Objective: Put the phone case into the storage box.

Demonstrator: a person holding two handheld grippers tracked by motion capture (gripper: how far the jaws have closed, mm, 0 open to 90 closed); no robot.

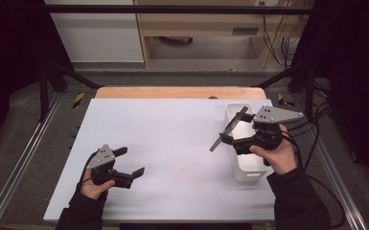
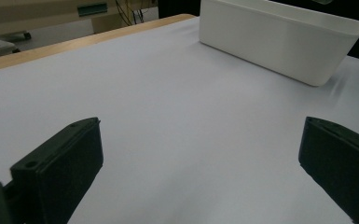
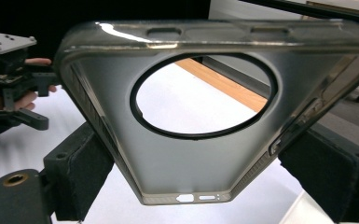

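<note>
Matte white sheeting covers the table (image 1: 172, 143), with a smooth rectangular plastic bin (image 1: 242, 165) at one side. Above the bin's near-left rim, the right gripper (image 3: 191, 158) clamps a translucent smoky phone case (image 3: 205, 154) — round ring cutout, rounded corners. Well left of the bin, the left gripper (image 1: 129, 162) gapes, holding nothing.

Even overhead light falls on the white table (image 1: 172, 143), which reads bright while the surroundings sink into near black, and shadows under the hands are faint. In the right gripper view a glare streak runs along the top edge of the translucent phone case (image 3: 205, 154). The left gripper view is soft, with the near black pads (image 2: 65, 168) blurred.
</note>
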